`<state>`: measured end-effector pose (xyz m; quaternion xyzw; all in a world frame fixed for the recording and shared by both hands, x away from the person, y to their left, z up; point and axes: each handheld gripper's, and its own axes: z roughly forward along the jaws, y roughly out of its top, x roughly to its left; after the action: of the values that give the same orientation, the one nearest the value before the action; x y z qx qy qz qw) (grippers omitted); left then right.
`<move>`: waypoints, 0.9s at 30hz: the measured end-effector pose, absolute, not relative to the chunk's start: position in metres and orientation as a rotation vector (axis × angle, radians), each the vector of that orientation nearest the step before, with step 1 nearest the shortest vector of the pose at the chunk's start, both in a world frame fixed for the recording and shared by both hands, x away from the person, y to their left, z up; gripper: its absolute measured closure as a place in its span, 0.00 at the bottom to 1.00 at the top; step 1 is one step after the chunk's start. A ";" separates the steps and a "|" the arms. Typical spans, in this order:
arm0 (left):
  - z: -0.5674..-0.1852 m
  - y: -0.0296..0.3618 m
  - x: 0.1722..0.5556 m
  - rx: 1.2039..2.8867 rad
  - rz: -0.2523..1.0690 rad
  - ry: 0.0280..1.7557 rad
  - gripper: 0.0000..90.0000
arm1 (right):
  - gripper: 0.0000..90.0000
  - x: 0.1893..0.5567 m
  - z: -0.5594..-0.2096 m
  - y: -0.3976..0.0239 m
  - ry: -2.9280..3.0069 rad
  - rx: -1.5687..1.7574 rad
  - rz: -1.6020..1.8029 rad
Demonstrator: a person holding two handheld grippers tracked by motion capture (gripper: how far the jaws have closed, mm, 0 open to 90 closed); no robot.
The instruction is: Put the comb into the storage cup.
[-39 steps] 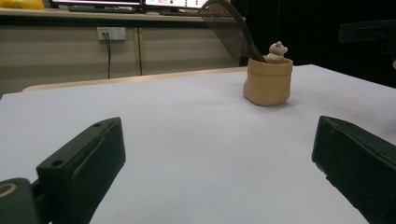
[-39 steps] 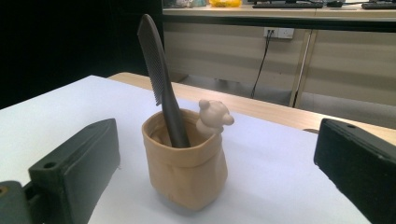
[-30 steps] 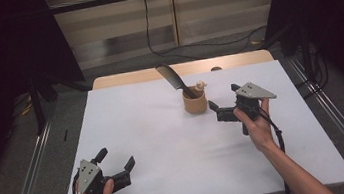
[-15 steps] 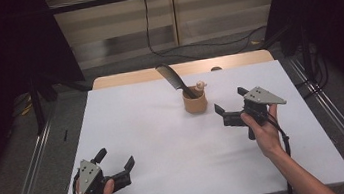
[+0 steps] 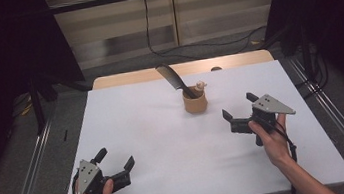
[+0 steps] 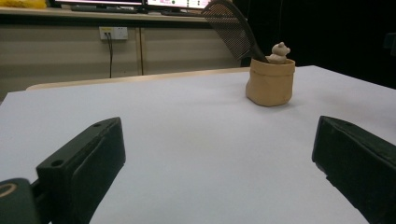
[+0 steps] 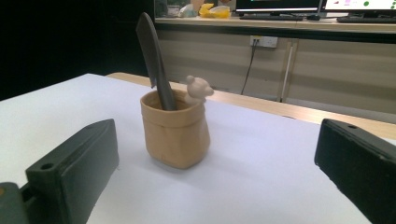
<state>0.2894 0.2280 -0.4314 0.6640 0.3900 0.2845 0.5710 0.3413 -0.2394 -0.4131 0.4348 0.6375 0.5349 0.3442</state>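
Looks like the approach step: the right gripper [image 5: 239, 110] has its jaws spread wide, holding nothing, with the tan cup [image 7: 176, 133] sitting just ahead between its fingers [image 7: 74, 168]. The dark comb [image 7: 154, 60] stands tilted inside it (little bear figure [image 7: 197, 88] too). Next move probably needs closing in. The left gripper [image 5: 115, 162] rests open, well away.

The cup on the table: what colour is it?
The cup is tan, a light brown, clearest in the right gripper view.
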 end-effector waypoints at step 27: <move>-0.429 0.229 0.286 1.540 0.680 0.910 0.03 | 0.00 0.292 -0.417 -0.289 1.541 1.152 1.333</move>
<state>0.2864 0.2293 -0.4289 0.6578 0.3887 0.2906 0.5760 0.2922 -0.2895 -0.4174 0.4532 0.6064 0.5245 0.3896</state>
